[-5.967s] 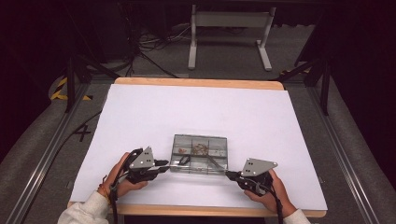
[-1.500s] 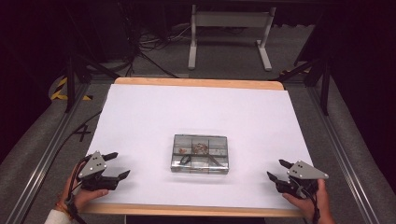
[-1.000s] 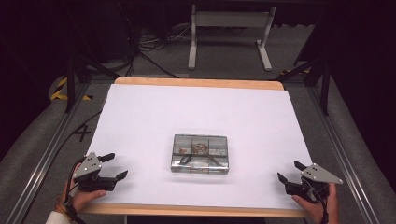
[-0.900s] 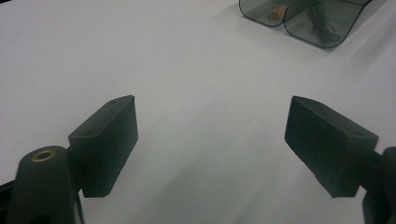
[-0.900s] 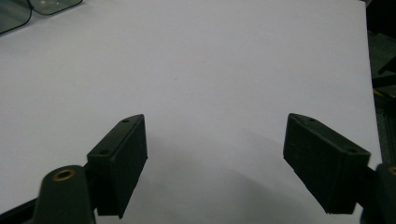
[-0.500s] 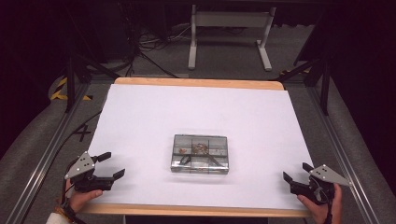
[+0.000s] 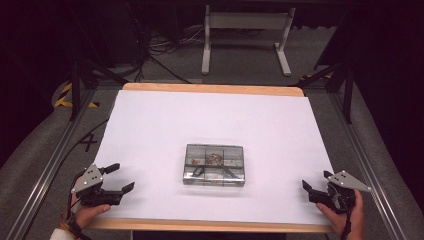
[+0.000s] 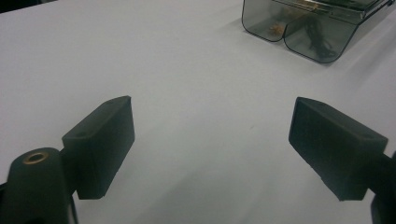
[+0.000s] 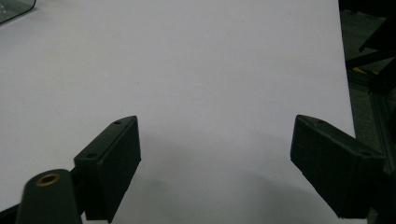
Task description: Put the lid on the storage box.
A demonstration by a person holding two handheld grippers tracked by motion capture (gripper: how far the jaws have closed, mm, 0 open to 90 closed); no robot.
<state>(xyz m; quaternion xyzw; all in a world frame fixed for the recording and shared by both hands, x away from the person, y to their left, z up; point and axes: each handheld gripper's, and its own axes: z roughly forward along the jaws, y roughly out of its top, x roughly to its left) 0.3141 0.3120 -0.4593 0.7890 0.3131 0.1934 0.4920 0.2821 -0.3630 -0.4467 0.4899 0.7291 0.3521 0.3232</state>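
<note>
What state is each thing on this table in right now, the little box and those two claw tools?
Clear compartment box: lid shut, flat on the white table cover, small items inside, untouched.
Left gripper: jaws open, nothing between them, at the table's near left corner, apart from the box.
Right gripper: jaws just opened wide, nothing between them, at the near right edge.

overhead light falls evenly on the white paper-covered table top point(image 7: 215, 125); surroundings stay dark. high view soft, slightly grainy. gripper views show faint diffuse shadows under blurred near jaws.
</note>
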